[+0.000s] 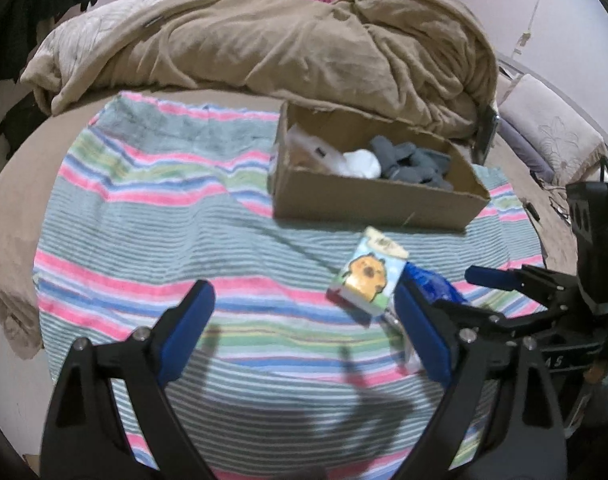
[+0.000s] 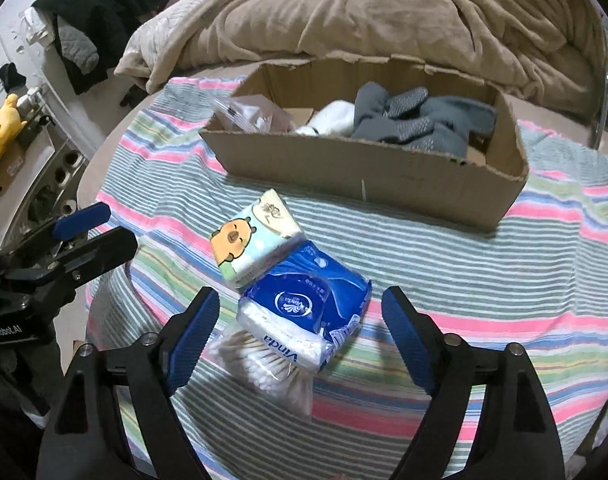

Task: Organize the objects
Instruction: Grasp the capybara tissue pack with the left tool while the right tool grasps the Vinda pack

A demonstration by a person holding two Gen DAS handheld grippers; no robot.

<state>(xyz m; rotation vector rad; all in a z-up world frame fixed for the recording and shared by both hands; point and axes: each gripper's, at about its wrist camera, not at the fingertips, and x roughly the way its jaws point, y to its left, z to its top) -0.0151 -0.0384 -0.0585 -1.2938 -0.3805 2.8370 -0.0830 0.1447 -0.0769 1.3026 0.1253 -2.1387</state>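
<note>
Both the left tongs [image 1: 304, 320] and the right tongs [image 2: 300, 328] stand wide apart, empty, above the striped towel [image 2: 484, 264] on the bed. The blue tissue pack [image 2: 308, 312] lies between the right tongs' fingers, touching the cartoon tissue pack [image 2: 252, 236] and overlapping a bag of cotton swabs [image 2: 272, 372]. The cardboard box [image 2: 384, 172] behind holds grey socks [image 2: 420, 120].

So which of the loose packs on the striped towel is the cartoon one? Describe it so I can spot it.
Start at the cardboard box on the striped towel. Just in front of it lies a small pile of packs. The cartoon tissue pack is the one nearest the box: pale, with an orange animal face, unlike the blue Vinda pack touching it.
</note>
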